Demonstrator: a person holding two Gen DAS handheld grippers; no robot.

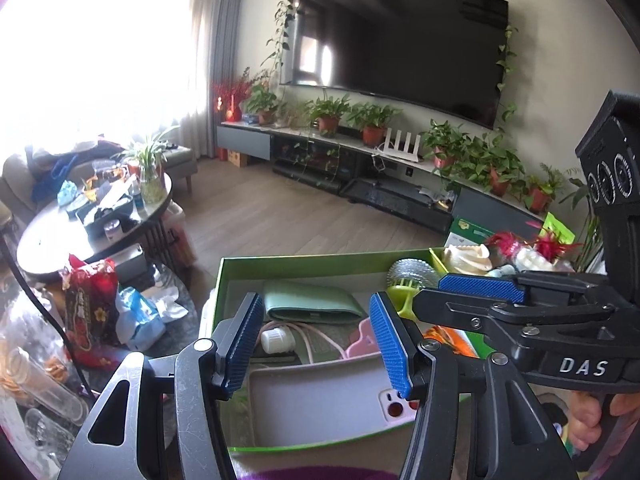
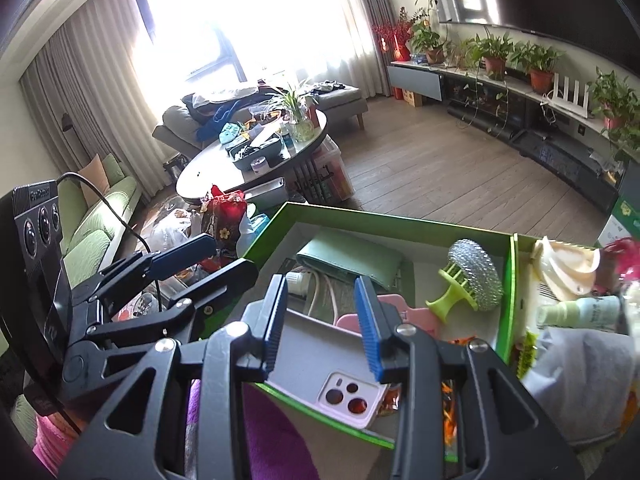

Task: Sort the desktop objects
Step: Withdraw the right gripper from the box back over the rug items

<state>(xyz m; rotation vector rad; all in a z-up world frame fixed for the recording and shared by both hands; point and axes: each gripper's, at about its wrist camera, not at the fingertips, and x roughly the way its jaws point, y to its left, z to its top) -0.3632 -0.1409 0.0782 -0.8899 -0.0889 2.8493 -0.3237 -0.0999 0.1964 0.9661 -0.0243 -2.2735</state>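
An open green box point(image 1: 224, 280) point(image 2: 272, 232) lies under both grippers. Inside are a phone in a pale case point(image 1: 394, 404) point(image 2: 348, 396) on a grey tray point(image 1: 312, 396), a green wallet point(image 1: 316, 302) point(image 2: 352, 260), a white-capped plug with a pink cable point(image 1: 276, 340), a pink item point(image 2: 404, 314) and a steel scourer on a green handle point(image 1: 412, 276) point(image 2: 476, 280). My left gripper point(image 1: 316, 344) point(image 2: 232, 254) hovers open over the tray, nothing between its pads. My right gripper point(image 2: 322, 328) point(image 1: 430, 290) hangs open above the phone, holding nothing.
A second compartment on the right holds a cream shell-shaped piece point(image 2: 568, 268), a small spray bottle point(image 2: 580, 310) and pink tinsel point(image 1: 508, 242). Red snack bags point(image 1: 88, 308) and glass jars point(image 1: 36, 376) crowd the left. A cluttered round table point(image 2: 208, 172) stands beyond; purple cloth point(image 2: 272, 440) lies in front.
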